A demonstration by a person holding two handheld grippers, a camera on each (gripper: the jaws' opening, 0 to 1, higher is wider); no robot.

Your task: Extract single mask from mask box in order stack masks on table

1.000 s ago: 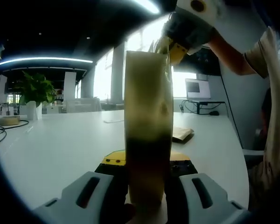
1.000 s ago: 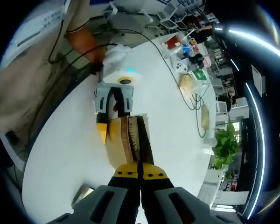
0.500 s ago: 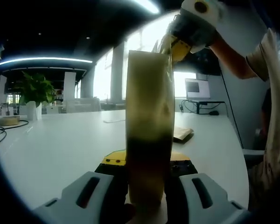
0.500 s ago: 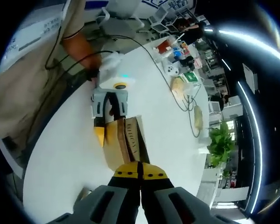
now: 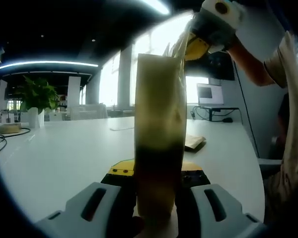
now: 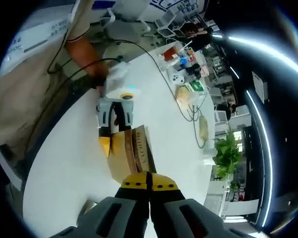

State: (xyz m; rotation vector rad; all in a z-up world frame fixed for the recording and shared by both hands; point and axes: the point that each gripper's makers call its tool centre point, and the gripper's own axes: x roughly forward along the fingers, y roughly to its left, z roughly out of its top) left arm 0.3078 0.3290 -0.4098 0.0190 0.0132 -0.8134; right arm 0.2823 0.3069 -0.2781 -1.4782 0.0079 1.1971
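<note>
A tall tan mask box (image 5: 159, 109) stands upright on the white table (image 5: 64, 153), with my left gripper (image 5: 156, 169) shut on its lower part. From above, the same box (image 6: 131, 153) shows its open top, and the left gripper (image 6: 116, 143) clamps it from the far side. My right gripper (image 5: 196, 45) hangs over the box's top corner, and a thin pale mask (image 5: 179, 47) stretches from the opening to its yellow tips. In its own view the right gripper (image 6: 149, 179) is shut directly above the box.
A flat tan pile (image 5: 193, 143) lies on the table behind the box, also seen as a flat pile (image 6: 87, 206). A potted plant (image 5: 36, 94), cables (image 5: 2, 135), a monitor (image 5: 210, 94) and clutter (image 6: 186, 69) stand farther off. A person's arm (image 6: 87, 52) holds the left gripper.
The right gripper has risen higher above the box, drawing the mask up out of the opening. The left gripper and box have stayed put.
</note>
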